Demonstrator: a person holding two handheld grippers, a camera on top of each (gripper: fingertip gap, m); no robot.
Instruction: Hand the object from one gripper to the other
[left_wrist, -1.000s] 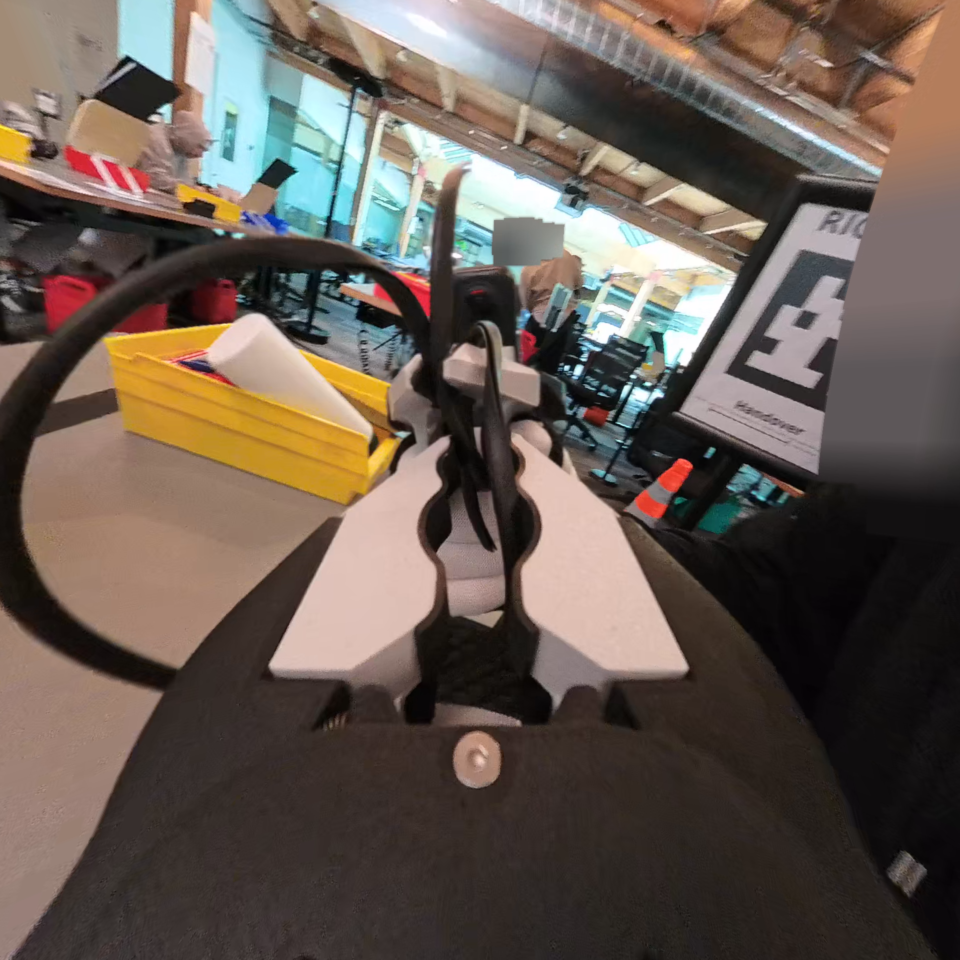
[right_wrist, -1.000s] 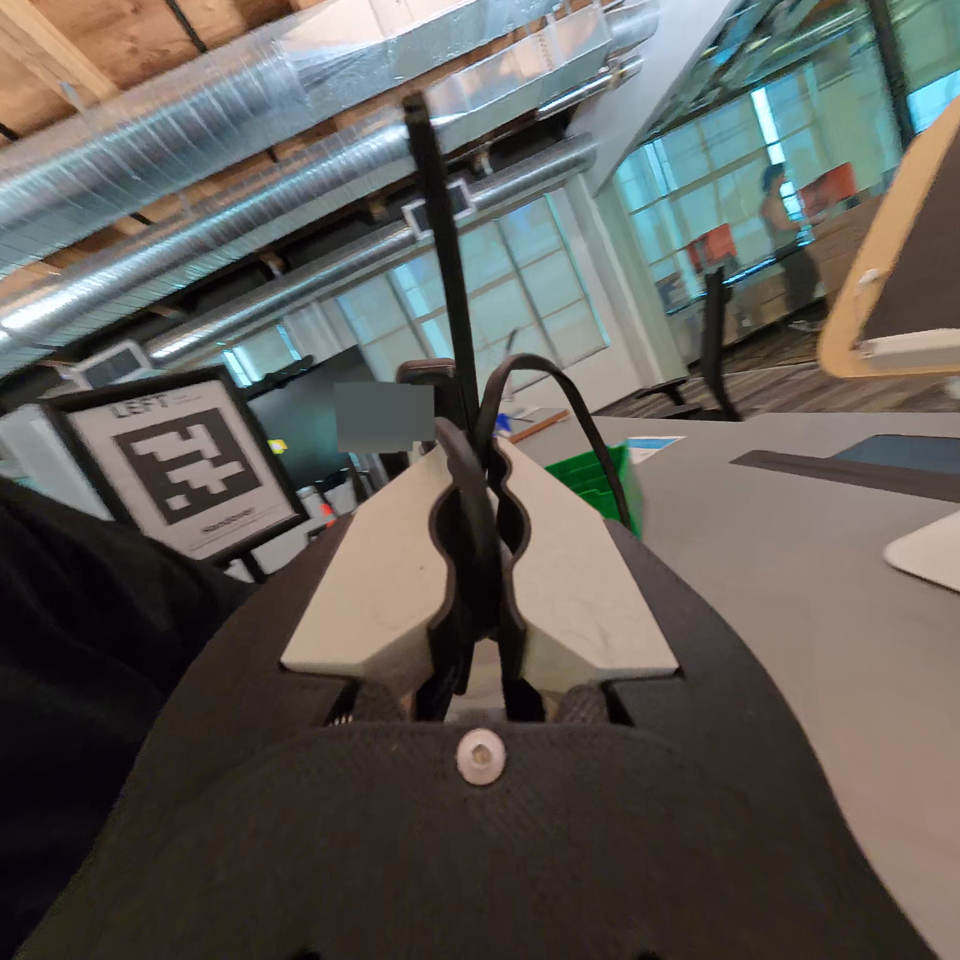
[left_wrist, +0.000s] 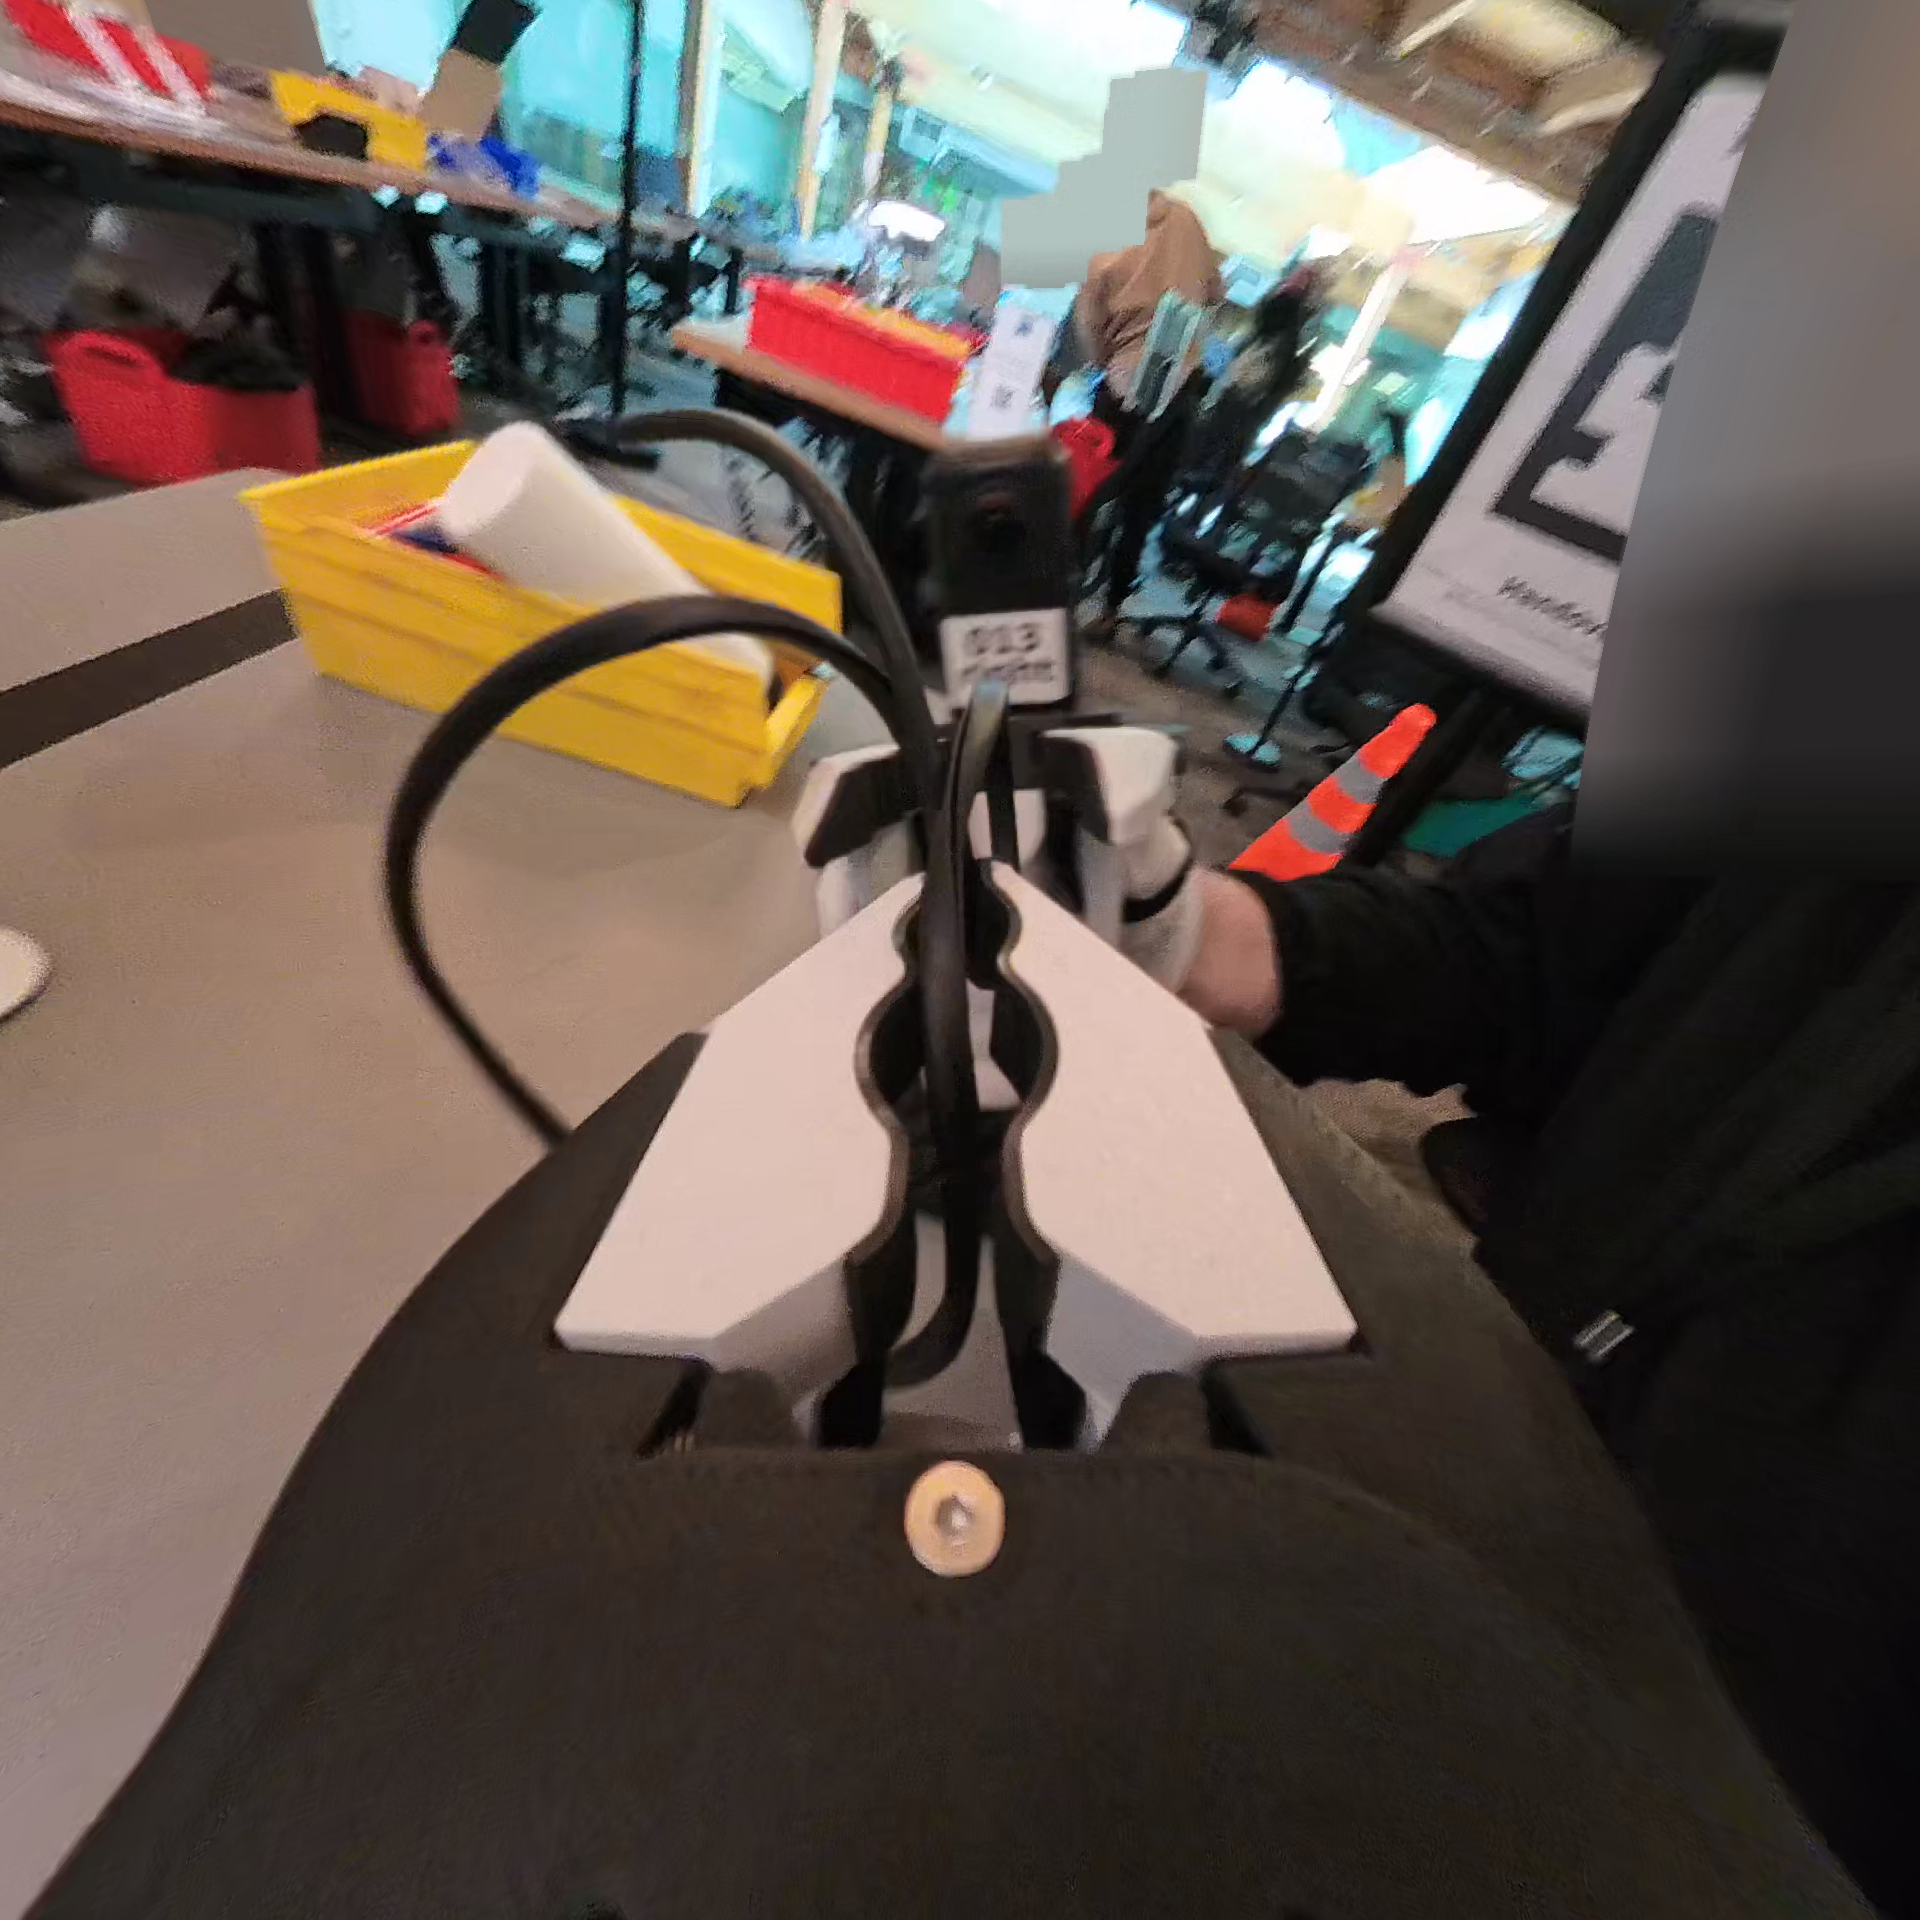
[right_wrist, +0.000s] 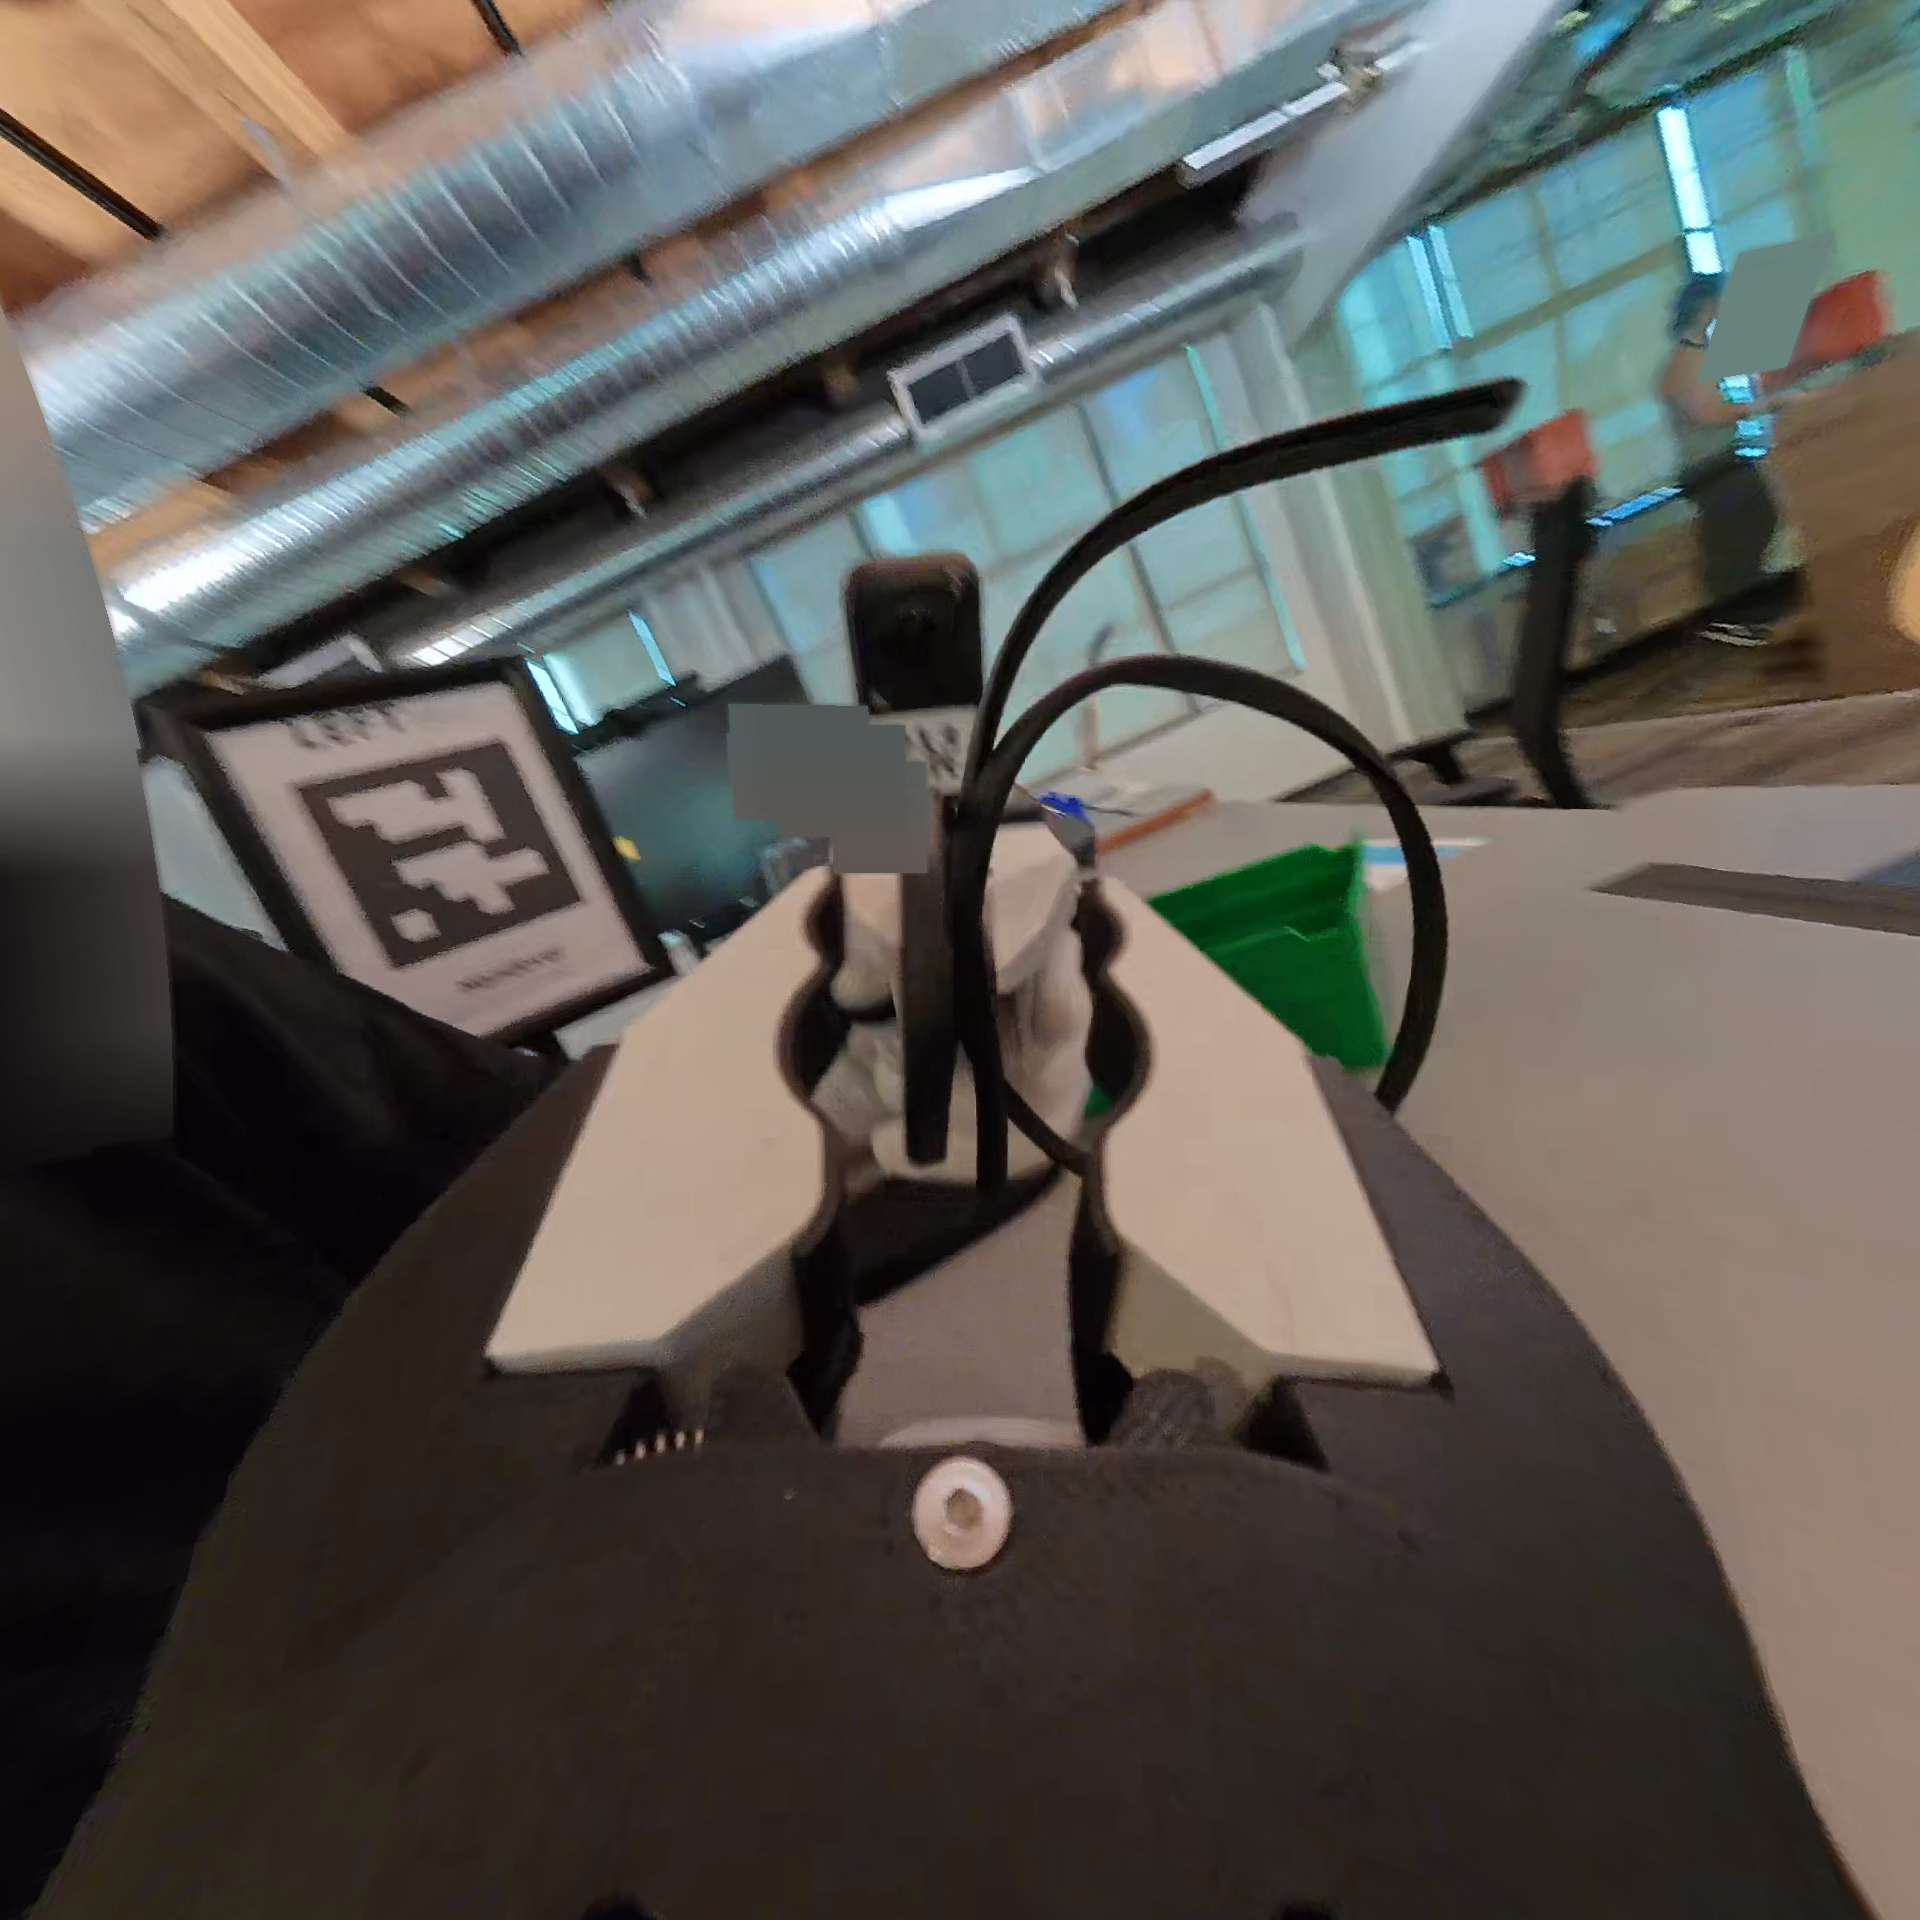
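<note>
The object is a bundle of long black cable ties (left_wrist: 416, 831) that curve out in loops. My left gripper (left_wrist: 956, 883) is shut on them, and they run down between its white fingers. My right gripper (right_wrist: 956, 894) is open, with its jaws well apart around the ties (right_wrist: 1434, 914) and not pinching them. In the left wrist view the right gripper (left_wrist: 987, 800) stands just beyond my fingertips, open, with a gloved hand (left_wrist: 1226, 956) behind it. In the right wrist view the left gripper's camera (right_wrist: 914, 644) faces me from close by.
A yellow bin (left_wrist: 540, 665) with a white roll (left_wrist: 561, 530) stands on the grey table (left_wrist: 208, 1039) to the left. A green bin (right_wrist: 1278, 935) stands on the table by the right gripper. Framed marker signs (right_wrist: 436, 852) and an orange cone (left_wrist: 1340, 800) stand behind. Less than 4 cm separates the two grippers' tips.
Both grippers were shut on the ties. The right gripper has opened and drawn back a little. The left gripper still holds the ties and has tipped downward.
</note>
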